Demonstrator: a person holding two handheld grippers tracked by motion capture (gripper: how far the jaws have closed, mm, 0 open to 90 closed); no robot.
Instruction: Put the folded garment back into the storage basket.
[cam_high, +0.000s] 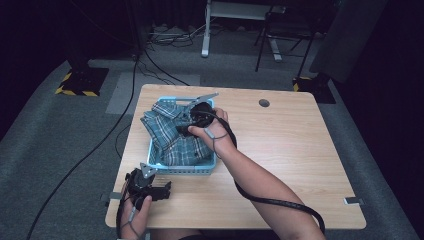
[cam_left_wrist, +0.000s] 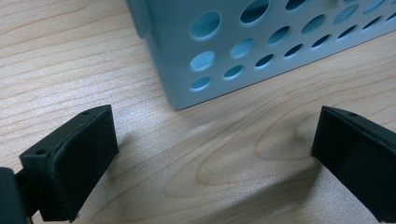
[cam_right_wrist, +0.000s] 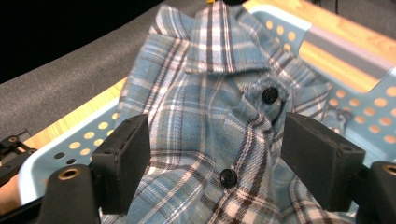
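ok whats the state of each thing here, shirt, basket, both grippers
plaid shirt: crumpled in the basket, buttoned at the front, part draped over the rim
blue basket: upright on the table, holding the shirt
right gripper: open above the shirt, pads clear of the cloth
left gripper: open, nothing between the jaws, low over the table beside the basket's corner
table: bare wood around the basket
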